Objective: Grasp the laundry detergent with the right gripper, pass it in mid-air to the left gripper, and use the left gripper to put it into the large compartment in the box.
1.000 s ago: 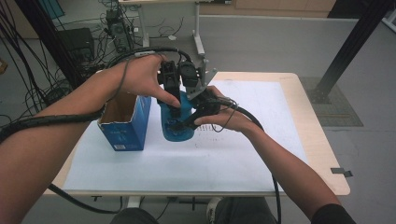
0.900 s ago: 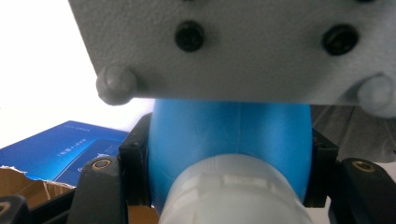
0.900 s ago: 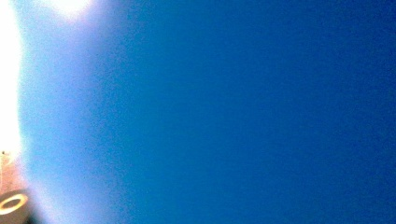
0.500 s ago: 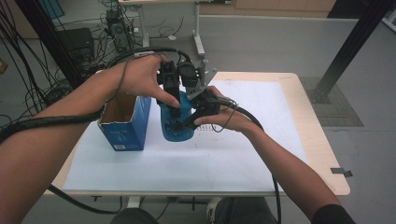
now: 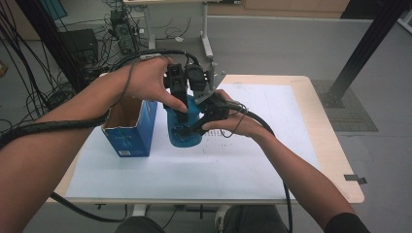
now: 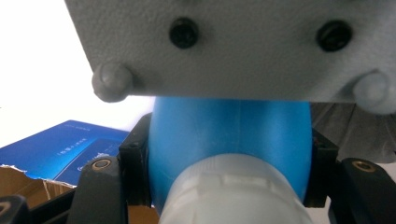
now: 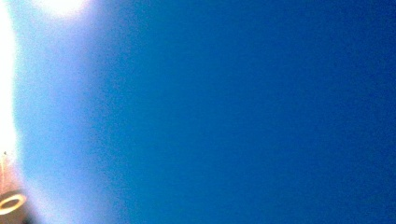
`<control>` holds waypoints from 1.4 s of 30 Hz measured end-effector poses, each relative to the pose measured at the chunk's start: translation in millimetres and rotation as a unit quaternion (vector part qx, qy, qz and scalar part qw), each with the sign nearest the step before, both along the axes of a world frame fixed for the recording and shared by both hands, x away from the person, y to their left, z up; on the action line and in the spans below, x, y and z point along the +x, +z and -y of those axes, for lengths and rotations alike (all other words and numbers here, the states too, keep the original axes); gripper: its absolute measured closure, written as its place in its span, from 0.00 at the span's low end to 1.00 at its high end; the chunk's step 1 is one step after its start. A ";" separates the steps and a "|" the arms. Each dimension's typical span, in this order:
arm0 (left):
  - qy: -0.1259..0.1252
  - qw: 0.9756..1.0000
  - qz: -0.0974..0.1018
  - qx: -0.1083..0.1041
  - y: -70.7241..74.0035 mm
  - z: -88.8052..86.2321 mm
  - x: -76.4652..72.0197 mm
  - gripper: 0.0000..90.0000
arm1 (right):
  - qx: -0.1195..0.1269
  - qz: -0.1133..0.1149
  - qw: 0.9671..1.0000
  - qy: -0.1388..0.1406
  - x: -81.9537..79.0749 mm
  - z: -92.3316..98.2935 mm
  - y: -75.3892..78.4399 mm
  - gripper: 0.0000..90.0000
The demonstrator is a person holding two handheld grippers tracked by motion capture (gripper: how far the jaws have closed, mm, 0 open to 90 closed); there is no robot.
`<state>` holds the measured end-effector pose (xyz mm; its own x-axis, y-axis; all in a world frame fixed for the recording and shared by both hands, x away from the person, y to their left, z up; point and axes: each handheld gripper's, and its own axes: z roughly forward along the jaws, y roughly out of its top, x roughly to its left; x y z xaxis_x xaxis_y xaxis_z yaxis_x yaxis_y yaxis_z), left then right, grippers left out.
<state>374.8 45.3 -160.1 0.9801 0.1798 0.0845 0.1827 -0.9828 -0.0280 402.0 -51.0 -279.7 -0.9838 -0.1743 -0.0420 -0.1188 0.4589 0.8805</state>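
**Blue bottle gripped from above and from the side**

On the white tabletop (image 5: pixel 272 160), beside an open blue carton (image 5: pixel 130 131), stands an upright blue bottle (image 5: pixel 184 130), its long axis vertical. The left tongs (image 5: pixel 180 109) reach down from above, clenched on its shoulder behind the white cap (image 6: pixel 233 191). The right tongs (image 5: pixel 194 128) press its side, apparently clenched too.

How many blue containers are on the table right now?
2: the open blue box at left, and the blue bottle beside it, clamped by the left gripper and right gripper.
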 end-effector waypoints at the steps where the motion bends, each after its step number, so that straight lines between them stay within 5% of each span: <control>1: 0.000 1.000 0.000 0.000 -0.2 -0.1 -0.1 0.42 | 0.000 0.000 1.000 0.000 0.0 -0.1 0.0 0.47; 29: 0.004 1.000 -0.002 0.001 0.5 -1.8 -1.0 0.42 | 0.009 -0.015 1.000 0.001 -2.0 0.4 2.1 0.45; 38: 0.012 1.000 0.001 -0.001 4.4 -3.1 -0.4 0.42 | 0.009 -0.027 1.000 -0.006 -2.4 5.0 1.7 0.32; 42: 0.018 1.000 0.003 -0.001 7.0 -3.9 0.5 0.42 | -0.011 -0.024 0.999 -0.019 -2.6 10.5 1.4 0.21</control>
<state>375.3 49.2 -153.1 0.9722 0.2158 0.0905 0.2187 -0.9755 -0.0237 399.4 -61.6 -278.3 -0.9904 -0.1378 0.0095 -0.0586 0.4816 0.8744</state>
